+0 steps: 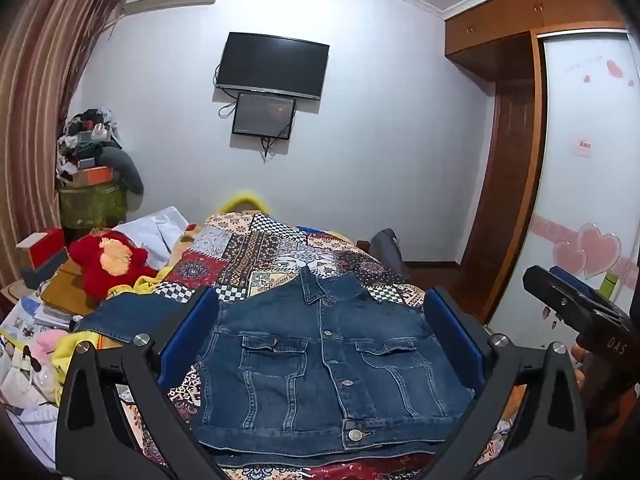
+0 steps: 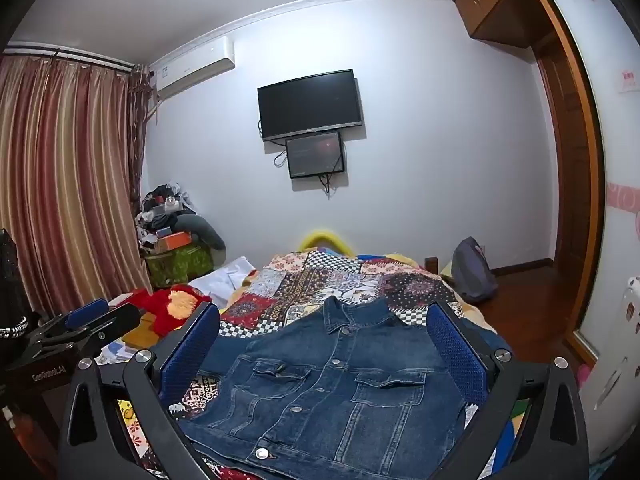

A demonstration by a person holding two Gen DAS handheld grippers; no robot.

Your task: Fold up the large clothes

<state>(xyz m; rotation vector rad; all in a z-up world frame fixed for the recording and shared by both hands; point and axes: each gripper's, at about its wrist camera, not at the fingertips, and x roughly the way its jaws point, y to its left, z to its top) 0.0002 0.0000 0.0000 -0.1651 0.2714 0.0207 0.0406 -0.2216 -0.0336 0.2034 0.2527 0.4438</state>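
Denim jacket [image 1: 320, 360] lies flat on patchwork quilt [image 1: 256, 248], red plush [image 1: 108, 260] beside, both tools gaping empty

Blue denim jacket [image 1: 320, 364] with metal buttons: hem cut off by the lower edge in both wrist views, right sleeve hidden behind the right gripper's blue-padded finger [image 2: 456, 348]. Small pink label [image 1: 582, 146] on the white wardrobe door [image 1: 588, 120]: too small to read. Yellow rounded shape [image 1: 244, 200] beyond the patchwork bedspread [image 1: 280, 248]: blurred, unidentifiable.
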